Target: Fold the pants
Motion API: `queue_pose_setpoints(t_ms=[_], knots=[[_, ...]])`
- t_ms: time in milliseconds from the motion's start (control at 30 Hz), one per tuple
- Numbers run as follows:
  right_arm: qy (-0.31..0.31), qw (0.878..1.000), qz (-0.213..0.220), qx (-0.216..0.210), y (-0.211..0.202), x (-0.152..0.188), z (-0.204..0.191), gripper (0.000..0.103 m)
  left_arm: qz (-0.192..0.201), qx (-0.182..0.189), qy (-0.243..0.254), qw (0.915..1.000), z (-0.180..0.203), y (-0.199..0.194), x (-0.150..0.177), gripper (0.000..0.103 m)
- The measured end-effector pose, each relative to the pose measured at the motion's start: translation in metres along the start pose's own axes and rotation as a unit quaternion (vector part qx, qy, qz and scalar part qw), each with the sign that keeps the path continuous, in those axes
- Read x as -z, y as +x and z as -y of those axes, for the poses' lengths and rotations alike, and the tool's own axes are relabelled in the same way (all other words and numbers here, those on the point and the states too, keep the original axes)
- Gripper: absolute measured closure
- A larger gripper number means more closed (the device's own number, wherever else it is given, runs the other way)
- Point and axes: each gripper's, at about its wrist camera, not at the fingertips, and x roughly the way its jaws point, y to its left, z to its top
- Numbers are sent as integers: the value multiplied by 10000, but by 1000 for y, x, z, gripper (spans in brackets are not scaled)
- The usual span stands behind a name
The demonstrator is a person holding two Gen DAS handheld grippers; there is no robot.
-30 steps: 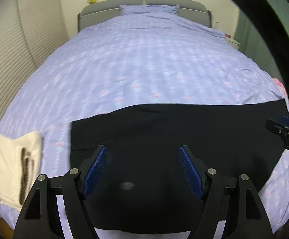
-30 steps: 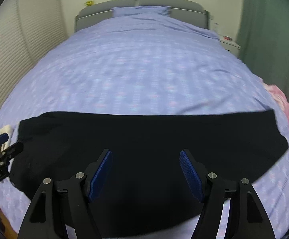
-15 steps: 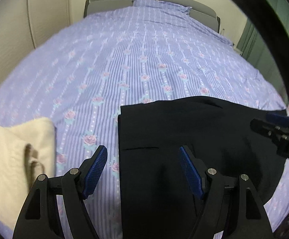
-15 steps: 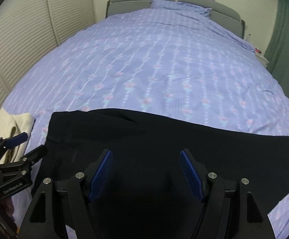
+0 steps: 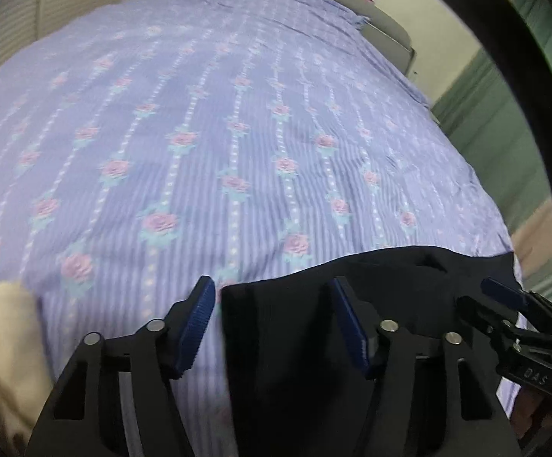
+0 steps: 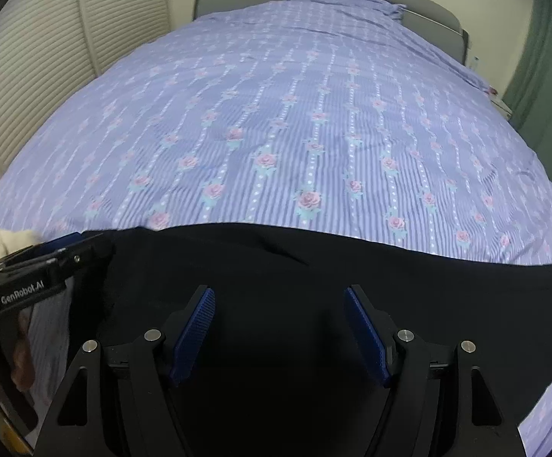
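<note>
Black pants (image 6: 314, 304) flat on the bed (image 6: 276, 114) for folding: left gripper (image 5: 272, 320) jaws just narrowing astride their corner, unclamped; right gripper (image 6: 279, 327) jaws apart above mid-cloth.

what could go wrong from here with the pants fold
The left claw straddles the left edge of the black pants, its jaws just closing with nothing pinched yet; it may catch the floral bedspread along with the cloth. The right claw hangs open over the middle, so lifting one end alone could skew the fold.
</note>
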Motion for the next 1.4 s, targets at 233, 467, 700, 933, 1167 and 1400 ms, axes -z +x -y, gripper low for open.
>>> queue_pose_setpoints(t_ms=[233, 467, 700, 933, 1167, 1400], knots=[[498, 9985, -38, 215, 14, -1, 14, 33, -145, -213, 339, 9991, 1, 2, -2, 67], [336, 9984, 208, 399, 23, -7, 10, 33, 202, -716, 599, 9954, 16, -22, -1, 70], [286, 9992, -31, 288, 68, -17, 9, 33, 45, -973, 696, 9928, 6, 11, -6, 70], [381, 9989, 208, 164, 34, -12, 26, 33, 441, -1809, 1011, 9773, 25, -24, -7, 31], [221, 9983, 534, 32, -42, 18, 44, 33, 534, -1489, 1003, 9823, 53, -90, 31, 23], [-44, 9989, 410, 239, -98, 84, 62, 33, 243, -1872, 1277, 9737, 91, -116, 122, 23]])
